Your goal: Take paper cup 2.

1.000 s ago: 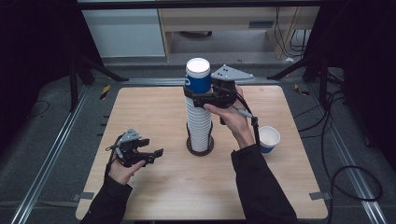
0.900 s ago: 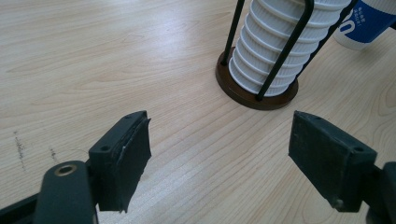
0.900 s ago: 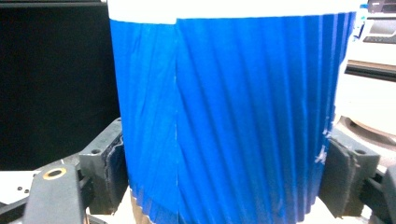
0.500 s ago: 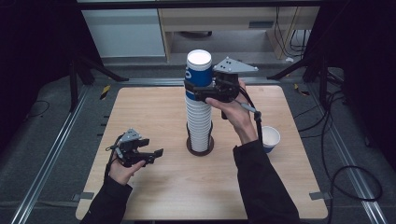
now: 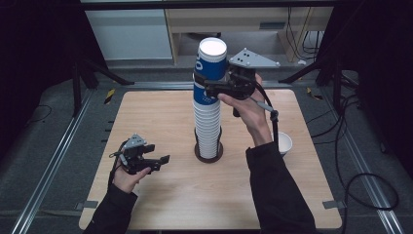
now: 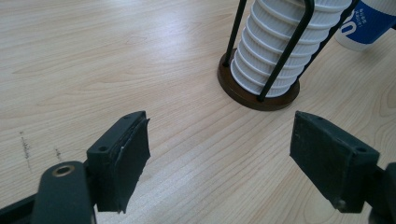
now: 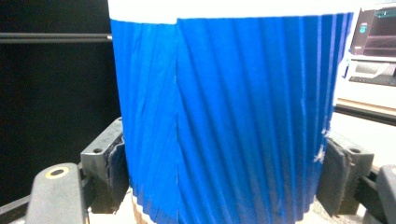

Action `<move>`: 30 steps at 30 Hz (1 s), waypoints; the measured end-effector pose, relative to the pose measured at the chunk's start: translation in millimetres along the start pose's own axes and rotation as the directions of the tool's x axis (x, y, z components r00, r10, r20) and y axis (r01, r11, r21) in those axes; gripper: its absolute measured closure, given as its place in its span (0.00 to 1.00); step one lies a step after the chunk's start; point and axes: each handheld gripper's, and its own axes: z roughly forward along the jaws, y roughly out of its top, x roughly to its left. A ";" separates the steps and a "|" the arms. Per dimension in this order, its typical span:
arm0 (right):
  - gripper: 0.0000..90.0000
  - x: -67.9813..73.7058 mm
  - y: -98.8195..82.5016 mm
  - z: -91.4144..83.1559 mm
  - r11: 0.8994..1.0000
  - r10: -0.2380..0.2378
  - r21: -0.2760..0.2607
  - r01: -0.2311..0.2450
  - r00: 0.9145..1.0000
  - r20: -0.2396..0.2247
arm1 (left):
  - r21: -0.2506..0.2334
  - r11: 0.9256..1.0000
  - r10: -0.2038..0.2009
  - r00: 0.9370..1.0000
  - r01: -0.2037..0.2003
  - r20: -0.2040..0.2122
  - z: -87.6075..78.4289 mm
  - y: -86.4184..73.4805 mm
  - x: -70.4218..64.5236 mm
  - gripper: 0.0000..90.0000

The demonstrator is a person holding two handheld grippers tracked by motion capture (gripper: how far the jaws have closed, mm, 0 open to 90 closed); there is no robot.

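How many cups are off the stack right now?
2. The blue cup is gripped by the right gripper atop the stack; a loose cup stands on the table behind the right forearm.

Setting: a laboratory or test bay fitted out for recorded handling work.
Work surface: a light wooden table [image 5: 160,112] standing alone on a grey carpeted floor [image 5: 44,146].
Enclosure: black curtains [image 5: 34,44] hang at both sides, shutting off the surroundings.
Frame: aluminium rails [image 5: 53,156] run along the floor past the table; black stand legs [image 5: 100,73] brace behind it.
Wiring: loose black cables [image 5: 350,161] trail across the floor at the right.
Background: a pale cabinet [image 5: 131,34] and a wooden shelf unit [image 5: 229,22].
Equipment: in the right gripper view, what appears to be a monitor [image 7: 376,28], blurred.
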 end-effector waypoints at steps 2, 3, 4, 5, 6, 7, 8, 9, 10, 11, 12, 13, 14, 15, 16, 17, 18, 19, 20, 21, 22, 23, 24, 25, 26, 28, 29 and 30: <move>0.22 0.7 3.2 -5.4 1.000 0.000 -0.016 0.000 1.000 -0.007 | -0.002 1.000 0.000 1.000 0.000 -0.001 -0.3 0.0 0.2 0.21; 0.22 0.9 4.5 -8.4 1.000 -0.007 -0.022 0.007 1.000 -0.009 | -0.002 1.000 -0.001 1.000 0.001 -0.002 -0.5 0.0 0.2 0.21; 0.22 0.9 5.7 -11.9 1.000 -0.015 -0.025 0.015 1.000 -0.006 | -0.002 1.000 -0.001 1.000 0.001 -0.002 -0.6 0.1 0.3 0.21; 0.22 0.5 6.7 -15.5 0.999 -0.023 -0.024 0.022 1.000 -0.002 | -0.003 1.000 -0.001 1.000 0.001 -0.002 -0.7 0.1 0.2 0.21; 0.22 -0.3 7.1 -19.6 0.999 -0.023 -0.027 0.023 1.000 0.001 | -0.003 1.000 -0.001 1.000 0.001 -0.003 -0.8 0.1 0.1 0.21; 0.22 -1.4 7.3 -24.0 0.999 -0.025 -0.028 0.025 1.000 0.005 | -0.003 1.000 -0.001 1.000 0.001 -0.003 -0.9 0.1 0.0 0.21; 0.22 -2.6 7.0 -28.7 0.999 -0.027 -0.028 0.028 1.000 0.012 | -0.003 1.000 0.000 1.000 0.000 -0.003 -1.0 0.3 -0.2 0.21; 0.22 -4.2 6.2 -33.5 0.999 -0.030 -0.030 0.031 0.999 0.017 | -0.003 1.000 0.001 1.000 -0.001 -0.002 -1.1 0.4 -0.5 0.21; 0.22 -6.2 4.8 -38.4 0.999 -0.030 -0.030 0.031 0.999 0.023 | -0.004 1.000 0.001 1.000 -0.001 -0.002 -1.1 0.5 -0.8 0.21; 0.22 -8.0 2.9 -43.5 0.999 -0.031 -0.025 0.031 0.999 0.029 | -0.004 1.000 0.002 1.000 -0.002 -0.001 -1.1 0.6 -1.0 0.21; 0.22 -10.0 0.6 -48.7 0.999 -0.030 -0.023 0.031 0.999 0.032 | -0.002 1.000 0.003 1.000 -0.003 0.000 -1.1 0.7 -1.2 0.21; 0.22 -14.5 -5.1 -58.6 1.000 -0.017 -0.025 0.017 0.999 0.033 | -0.002 1.000 0.001 1.000 -0.001 0.002 -1.0 0.8 -1.3 0.21; 0.22 -14.5 -5.1 -58.6 1.000 -0.017 -0.025 0.017 0.999 0.033 | -0.002 1.000 0.000 1.000 0.000 0.004 -1.1 0.9 -1.4 0.21; 0.22 -16.1 -7.5 -61.7 1.000 -0.016 -0.021 0.017 0.999 0.038 | -0.002 1.000 0.003 1.000 -0.003 0.005 -1.1 1.1 -1.9 0.21; 0.22 -18.7 -11.7 -66.5 1.000 -0.013 -0.014 0.013 0.999 0.045 | 0.000 1.000 0.005 1.000 -0.005 0.004 -1.0 1.2 -2.3 0.21; 0.22 -20.7 -15.2 -69.8 1.000 -0.007 -0.009 0.008 0.999 0.048 | 0.000 1.000 0.005 1.000 -0.005 0.005 -1.0 1.4 -2.7 0.21; 0.22 -22.6 -18.8 -73.0 1.000 -0.007 0.000 0.007 0.999 0.052 | -0.001 1.000 0.005 1.000 -0.005 0.007 -1.1 1.5 -3.0 0.21; 0.22 -25.3 -25.9 -78.6 1.000 -0.004 0.010 0.004 0.998 0.055 | -0.001 1.000 0.007 1.000 -0.007 0.011 -1.2 1.6 -3.3 0.21; 0.22 -25.3 -25.9 -78.6 1.000 -0.004 0.010 0.004 0.998 0.055 | -0.001 1.000 0.007 1.000 -0.007 0.011 -1.3 1.7 -3.6 0.21; 0.22 -25.9 -28.6 -80.5 1.000 -0.001 0.016 0.000 0.999 0.054 | -0.001 1.000 0.009 1.000 -0.009 0.012 -1.4 1.9 -4.0 0.21; 0.22 -26.8 -33.4 -83.3 1.000 -0.002 0.024 0.001 0.998 0.056 | -0.004 1.000 0.006 1.000 -0.006 0.014 -1.4 2.0 -4.5 0.21; 0.22 -27.2 -37.5 -85.3 0.999 -0.003 0.032 0.001 0.999 0.052 | -0.004 1.000 0.008 1.000 -0.008 0.014 -1.5 2.1 -4.8 0.21; 0.22 -26.8 -41.7 -86.9 0.999 -0.004 0.044 0.002 0.999 0.047 | -0.005 1.000 0.006 1.000 -0.006 0.015 -1.6 2.1 -5.3 0.21; 0.22 -25.4 -50.5 -90.2 0.998 -0.014 0.067 0.011 0.999 0.043 | -0.005 1.000 0.007 1.000 -0.007 0.017 -1.7 2.2 -5.6 0.21; 0.22 -25.4 -50.5 -90.2 0.998 -0.014 0.067 0.011 0.999 0.043 | -0.004 1.000 0.009 1.000 -0.009 0.019 -1.8 2.3 -5.8 0.21; 0.22 -24.9 -60.1 -93.1 0.996 -0.016 0.087 0.012 0.999 0.038 | -0.002 1.000 0.012 1.000 -0.012 0.019 -1.6 2.4 -6.5 0.21; 0.22 -24.7 -63.1 -94.0 0.996 -0.014 0.093 0.010 0.999 0.035 | -0.001 1.000 0.015 1.000 -0.015 0.021 -1.4 2.5 -7.0 0.21; 0.22 -24.4 -66.9 -95.5 0.995 -0.013 0.099 0.010 0.999 0.033 | 0.002 1.000 0.019 1.000 -0.019 0.022 -1.6 2.6 -7.3 0.21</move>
